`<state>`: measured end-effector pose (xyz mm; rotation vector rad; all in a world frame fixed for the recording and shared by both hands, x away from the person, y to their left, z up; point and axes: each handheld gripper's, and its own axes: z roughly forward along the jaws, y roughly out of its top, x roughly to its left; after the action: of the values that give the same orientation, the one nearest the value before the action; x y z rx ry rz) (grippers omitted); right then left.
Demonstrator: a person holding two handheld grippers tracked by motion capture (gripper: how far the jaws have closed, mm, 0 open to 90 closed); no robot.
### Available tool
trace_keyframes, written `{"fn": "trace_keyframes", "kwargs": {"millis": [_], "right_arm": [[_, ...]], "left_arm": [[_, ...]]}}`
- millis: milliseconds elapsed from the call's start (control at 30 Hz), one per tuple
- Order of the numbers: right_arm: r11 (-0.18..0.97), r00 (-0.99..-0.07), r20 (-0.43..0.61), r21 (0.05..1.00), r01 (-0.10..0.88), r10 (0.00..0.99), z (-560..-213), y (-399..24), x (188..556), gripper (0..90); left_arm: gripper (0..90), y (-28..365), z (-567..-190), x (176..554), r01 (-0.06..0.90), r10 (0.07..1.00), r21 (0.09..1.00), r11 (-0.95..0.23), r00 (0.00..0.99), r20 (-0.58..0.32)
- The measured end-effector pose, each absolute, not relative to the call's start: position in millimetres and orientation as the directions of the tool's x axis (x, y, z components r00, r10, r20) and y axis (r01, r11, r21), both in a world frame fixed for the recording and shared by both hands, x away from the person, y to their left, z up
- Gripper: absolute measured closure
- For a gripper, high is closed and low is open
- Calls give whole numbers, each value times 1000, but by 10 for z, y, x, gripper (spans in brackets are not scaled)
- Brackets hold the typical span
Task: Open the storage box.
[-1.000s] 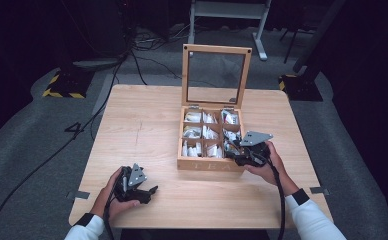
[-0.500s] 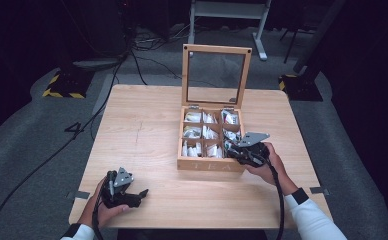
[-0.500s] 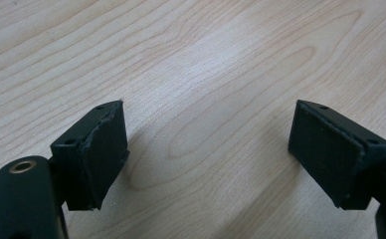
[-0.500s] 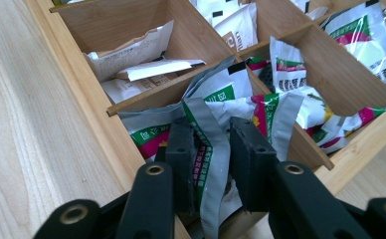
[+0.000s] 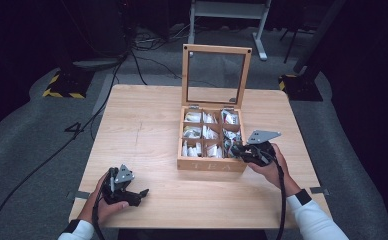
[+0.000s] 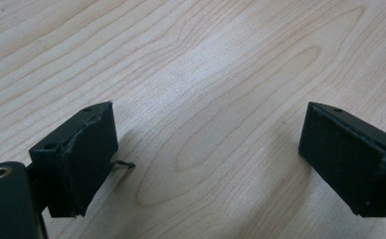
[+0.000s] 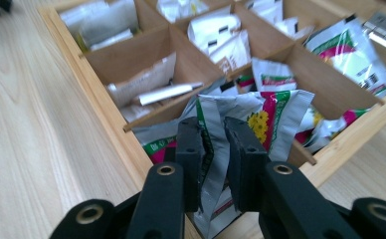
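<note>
Silver foil tea sachet [image 7: 241,117], light, crinkly and slippery, is pinched at its edge by the just-closing right gripper [image 7: 213,149] over the wooden tea box [image 7: 106,119].

High view overlooks the table [image 5: 147,125]; tool cameras sit close above it.

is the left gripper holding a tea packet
No, the left gripper stands open over bare table, with nothing between its jaws.
</note>
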<state>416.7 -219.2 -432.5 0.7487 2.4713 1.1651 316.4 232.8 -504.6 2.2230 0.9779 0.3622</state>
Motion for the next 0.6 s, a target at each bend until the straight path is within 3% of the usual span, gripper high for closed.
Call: {"fn": "trace_keyframes", "kwargs": {"millis": [600], "right_arm": [[367,-807,-4,892,264,591,-4116,-2464,4087,839]], "left_arm": [[70,2321,-5050,3196,544,727,676,-497,686,-18]]}}
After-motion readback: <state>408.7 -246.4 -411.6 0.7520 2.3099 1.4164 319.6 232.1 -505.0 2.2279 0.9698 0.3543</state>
